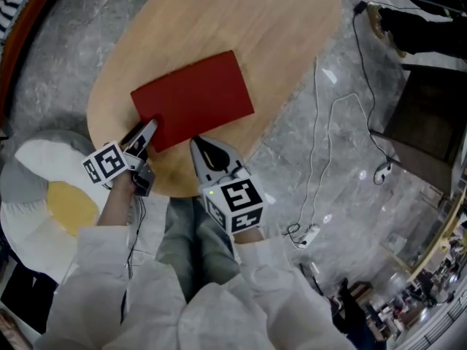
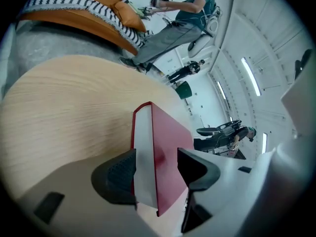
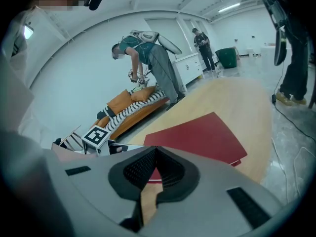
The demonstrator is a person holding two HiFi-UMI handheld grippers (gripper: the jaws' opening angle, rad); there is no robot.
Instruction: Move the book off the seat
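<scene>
A red book [image 1: 193,97] lies on the oval wooden table [image 1: 219,20]. My left gripper [image 1: 148,130] is at its near left corner. In the left gripper view that corner of the book [image 2: 168,137] sits between the jaws, one pad on the white page edge and the other on the red cover, so my left gripper [image 2: 155,167] is shut on it. My right gripper [image 1: 198,148] hovers just off the book's near edge, over the table's near rim. In the right gripper view its jaws [image 3: 157,154] meet with nothing in them and the book [image 3: 197,139] lies beyond.
A white cushion seat with a yellow centre [image 1: 44,195] is at the left, below the table. Cables [image 1: 321,122] and a power strip [image 1: 310,234] lie on the grey floor to the right, near dark furniture [image 1: 430,115]. An orange sofa [image 3: 128,107] and people [image 3: 148,58] are beyond.
</scene>
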